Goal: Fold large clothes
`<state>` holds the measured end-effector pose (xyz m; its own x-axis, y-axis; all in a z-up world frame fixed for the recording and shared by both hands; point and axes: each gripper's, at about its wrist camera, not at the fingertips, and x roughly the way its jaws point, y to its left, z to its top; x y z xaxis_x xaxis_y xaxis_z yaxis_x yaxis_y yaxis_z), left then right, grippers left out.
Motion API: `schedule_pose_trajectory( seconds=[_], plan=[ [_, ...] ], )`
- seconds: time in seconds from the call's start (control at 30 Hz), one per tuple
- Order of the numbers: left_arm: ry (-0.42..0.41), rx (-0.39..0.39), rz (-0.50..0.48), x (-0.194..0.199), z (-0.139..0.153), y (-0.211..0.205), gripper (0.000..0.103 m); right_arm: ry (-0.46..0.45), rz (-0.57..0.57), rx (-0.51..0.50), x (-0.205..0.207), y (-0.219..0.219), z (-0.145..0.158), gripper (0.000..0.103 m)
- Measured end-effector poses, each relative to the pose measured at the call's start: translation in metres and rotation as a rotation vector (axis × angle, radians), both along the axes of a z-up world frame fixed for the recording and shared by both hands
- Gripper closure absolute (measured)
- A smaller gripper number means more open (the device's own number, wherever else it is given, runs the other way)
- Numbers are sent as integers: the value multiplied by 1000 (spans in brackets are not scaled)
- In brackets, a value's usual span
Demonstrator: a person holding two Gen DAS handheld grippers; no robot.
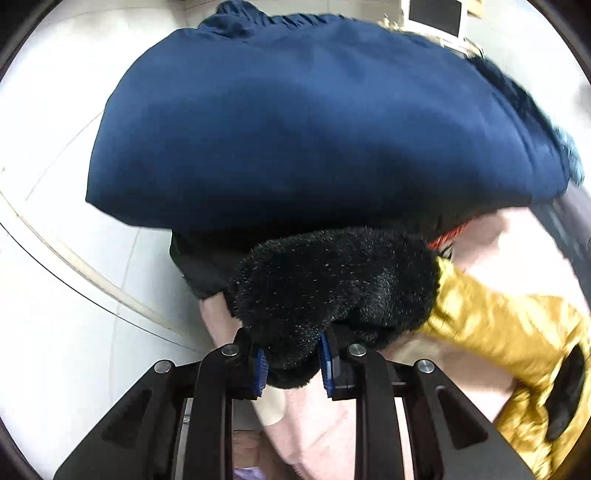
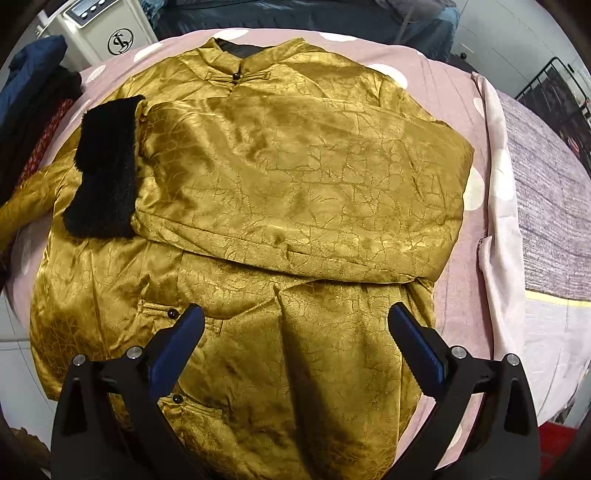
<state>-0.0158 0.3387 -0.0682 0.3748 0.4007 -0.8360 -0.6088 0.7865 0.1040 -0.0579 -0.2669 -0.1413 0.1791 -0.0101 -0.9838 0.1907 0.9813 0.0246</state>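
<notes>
Up close, through the left wrist camera: left gripper (image 1: 291, 363) clamped narrow on a black fur cuff (image 1: 332, 284), blue pads (image 1: 326, 363) pressing either side of the fur's near edge. Attached to the cuff, a gold satin sleeve (image 1: 495, 325) trailing off toward the right and lower right, lifted clear of a pale pink sheet (image 1: 317, 417). Behind the cuff, filling the upper half, a navy blue garment (image 1: 303, 125) bulging over darker cloth at its lower edge. A sliver of red fabric (image 1: 448, 236) just right of the cuff. White tiled floor (image 1: 55, 110) off to the left. Whole view somewhat blurred.

Next, through the right wrist camera, looking almost straight down: right gripper (image 2: 295, 354) spread wide, nothing between the blue pads (image 2: 177, 350), hanging over the lower front of the gold jacket (image 2: 258, 240). Jacket laid flat, front up, on a pink spotted bedsheet (image 2: 454, 110), collar (image 2: 236, 59) at the far side, knot buttons running down the front. One sleeve folded across the chest (image 2: 303, 192), ending at the left in a second black fur cuff (image 2: 107, 166). Other sleeve stretching out to the far left edge of the frame. A white appliance (image 2: 107, 29) with a round logo at upper left, dark blue and red clothes (image 2: 33, 96) piled beside it.
</notes>
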Motion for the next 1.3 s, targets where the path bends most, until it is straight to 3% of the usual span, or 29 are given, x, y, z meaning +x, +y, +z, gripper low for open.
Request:
schedule_pose_trajectory(
  seconds=[0.1, 0.17, 0.33, 0.53, 0.6, 0.7, 0.83, 0.9, 0.93, 0.97, 1.07, 1.17, 1.3],
  plan=[
    [5, -17, 21, 3, -6, -16, 82, 4, -8, 6, 3, -4, -2, 5],
    [-10, 3, -37, 14, 1, -42, 84, 1, -7, 8, 4, -5, -2, 5],
    [-107, 55, -380, 55, 34, -169, 88, -8, -3, 16, 10, -5, -1, 5],
    [-234, 6, -702, 110, 74, -315, 88, -22, -21, 31, 12, -13, 0, 5],
    [-261, -7, -829, 108, 82, -369, 88, -24, -44, 35, 10, -21, 0, 5],
    [-264, -59, -1008, 116, 90, -443, 88, -28, -90, 39, 5, -35, 0, 5],
    [-152, -188, -1217, 106, 57, -549, 86, -24, -172, 42, -5, -59, -2, 5],
    [-104, -217, -1267, 95, 40, -583, 57, -16, -222, 49, -12, -73, -4, 5],
    [-61, -238, -1290, 87, 30, -599, 23, -12, -244, 55, -16, -79, -5, 5],
    [-52, -248, -1298, 82, 24, -608, 10, -11, -260, 59, -19, -83, -5, 5],
    [-56, -304, -1356, 70, 19, -614, 9, -4, -304, 74, -25, -94, -8, 5],
    [-34, -263, -1353, 64, 14, -583, 8, 2, -339, 120, -26, -100, -12, 5],
    [33, -261, -1223, 74, -7, -527, 8, -17, -316, 155, -11, -95, -12, 5]
  ],
)
